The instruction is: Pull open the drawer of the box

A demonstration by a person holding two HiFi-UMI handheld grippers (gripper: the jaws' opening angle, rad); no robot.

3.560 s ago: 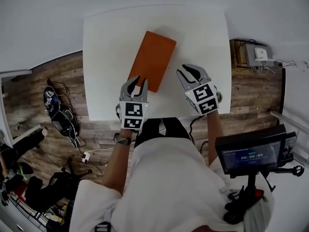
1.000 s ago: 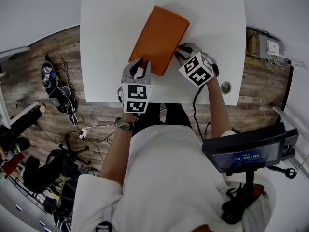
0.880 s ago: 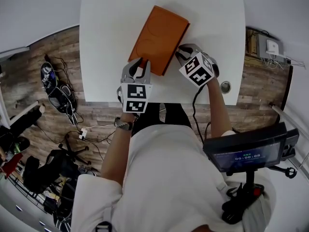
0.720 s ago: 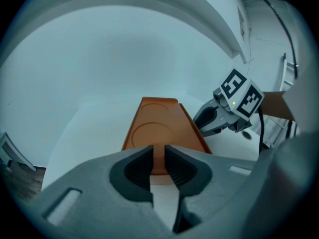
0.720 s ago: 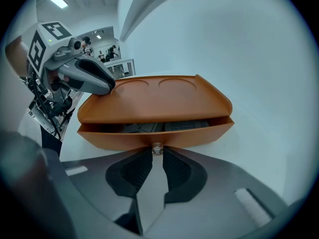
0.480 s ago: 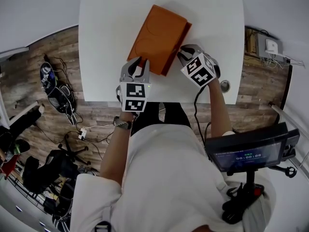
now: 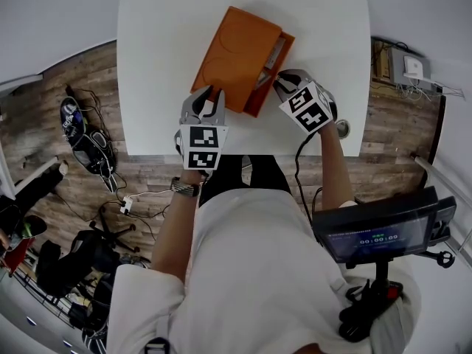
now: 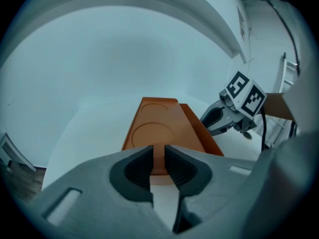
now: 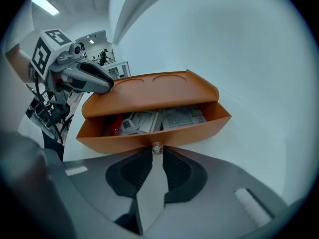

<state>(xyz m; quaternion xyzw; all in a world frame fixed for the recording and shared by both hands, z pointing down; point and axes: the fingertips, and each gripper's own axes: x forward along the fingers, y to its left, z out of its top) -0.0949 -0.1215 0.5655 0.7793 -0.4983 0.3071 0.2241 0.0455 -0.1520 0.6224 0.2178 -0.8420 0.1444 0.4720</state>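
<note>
Presently the step in hand is the pull itself, judged partly done. The orange box (image 7: 234,54) lies on the white table (image 7: 324,28) at 12 o'clock from the person, its long axis running from 7 to 1 o'clock in the head view. Its drawer (image 9: 199,127) stands out a short way from the box's long side facing 4 o'clock, with printed paper packets (image 9: 167,119) and a red item (image 9: 113,126) visible inside.

Right gripper (image 7: 284,87): at 4 o'clock of the box, jaws drawn in to a narrow gap and clamped on the small clear knob (image 9: 157,147) at the middle of the drawer front. The knob sits right at the fingertips, so the hold looks shallow.

Left gripper (image 7: 206,98): at the box's 7 o'clock end. Its jaws stand a thin slit apart with nothing between the pads. The tips look set against the near end of the box, apparently as a brace, though actual contact cannot be confirmed.

Next move, in my judgement: draw the knob straight outward toward 4 o'clock, square to the drawer front. The clamp should hold firm, since a small smooth knob may slip. The left gripper should hold the box against sliding or turning with the pull.
</note>
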